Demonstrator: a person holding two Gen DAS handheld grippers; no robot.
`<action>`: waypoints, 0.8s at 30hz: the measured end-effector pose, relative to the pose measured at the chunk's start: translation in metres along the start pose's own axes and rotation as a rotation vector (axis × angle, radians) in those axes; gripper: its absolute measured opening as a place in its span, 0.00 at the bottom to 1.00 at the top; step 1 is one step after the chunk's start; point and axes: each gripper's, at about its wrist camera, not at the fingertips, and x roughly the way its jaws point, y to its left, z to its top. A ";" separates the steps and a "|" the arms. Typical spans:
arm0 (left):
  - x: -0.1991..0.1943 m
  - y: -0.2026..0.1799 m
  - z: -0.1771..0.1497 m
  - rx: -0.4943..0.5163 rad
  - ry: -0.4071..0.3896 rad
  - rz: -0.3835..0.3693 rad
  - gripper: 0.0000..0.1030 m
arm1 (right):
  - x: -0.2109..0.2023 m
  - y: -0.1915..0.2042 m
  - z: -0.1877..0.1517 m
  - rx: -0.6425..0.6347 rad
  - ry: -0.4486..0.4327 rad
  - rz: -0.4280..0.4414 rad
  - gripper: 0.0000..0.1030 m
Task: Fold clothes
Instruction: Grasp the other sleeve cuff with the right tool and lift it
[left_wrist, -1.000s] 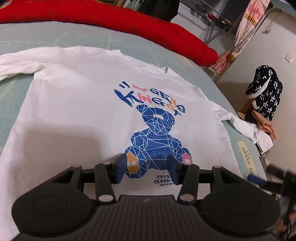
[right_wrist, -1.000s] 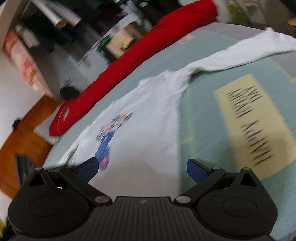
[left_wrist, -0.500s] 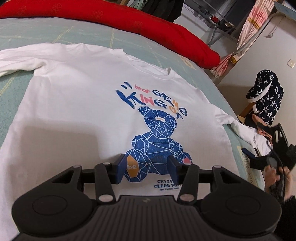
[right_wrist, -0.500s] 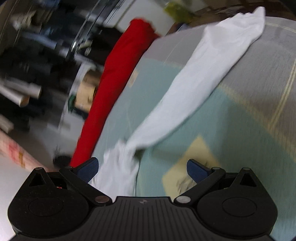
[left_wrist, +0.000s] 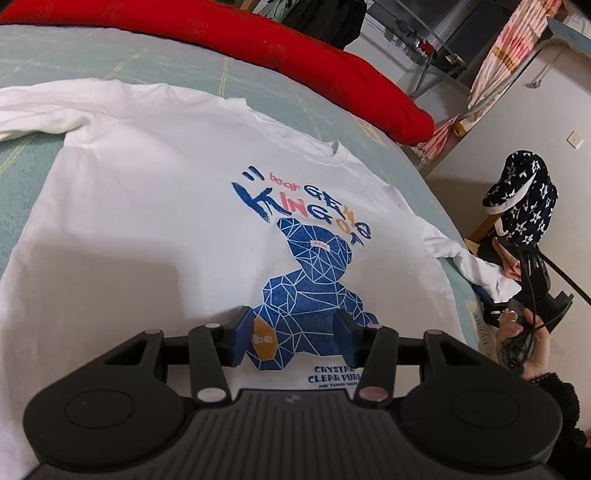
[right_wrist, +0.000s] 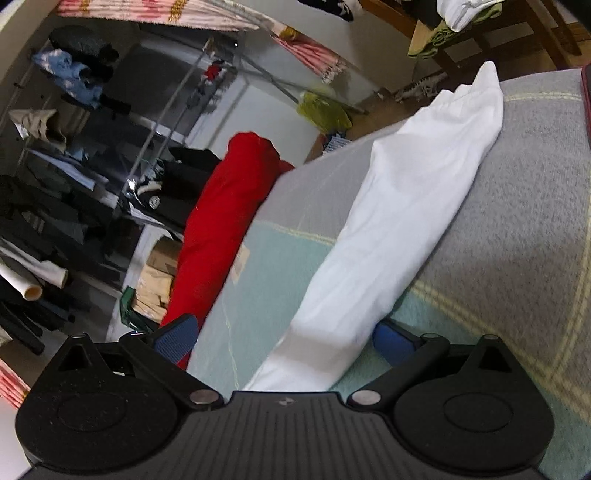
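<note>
Left tongs (left_wrist: 291, 334) apart above the white sweatshirt (left_wrist: 155, 206); right tongs (right_wrist: 284, 338) apart astride its sleeve (right_wrist: 402, 221).

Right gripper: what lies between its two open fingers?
In the right wrist view, the white sweatshirt's sleeve runs between the right gripper fingers, lying on the bedspread; neither pad visibly presses it.

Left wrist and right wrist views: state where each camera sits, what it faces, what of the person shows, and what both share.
Left wrist: sits on the left claw, angled down over the white sweatshirt chest and its blue bear print; a hand holding the other claw shows at right.
Right wrist: sits on the right claw, low over the bed, looking along the sweatshirt's sleeve, which lies between open jaws; no body part shows.
Shared: the sweatshirt, the bed and the red roll.
</note>
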 end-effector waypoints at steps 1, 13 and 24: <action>0.000 0.001 0.000 -0.005 -0.001 -0.004 0.47 | 0.001 -0.002 0.003 -0.005 -0.010 0.010 0.99; -0.001 0.005 -0.001 -0.021 -0.011 -0.021 0.47 | 0.014 -0.027 0.021 -0.040 -0.104 -0.040 0.39; -0.001 0.008 -0.002 -0.032 -0.017 -0.036 0.47 | -0.005 -0.048 0.031 0.092 -0.072 -0.082 0.10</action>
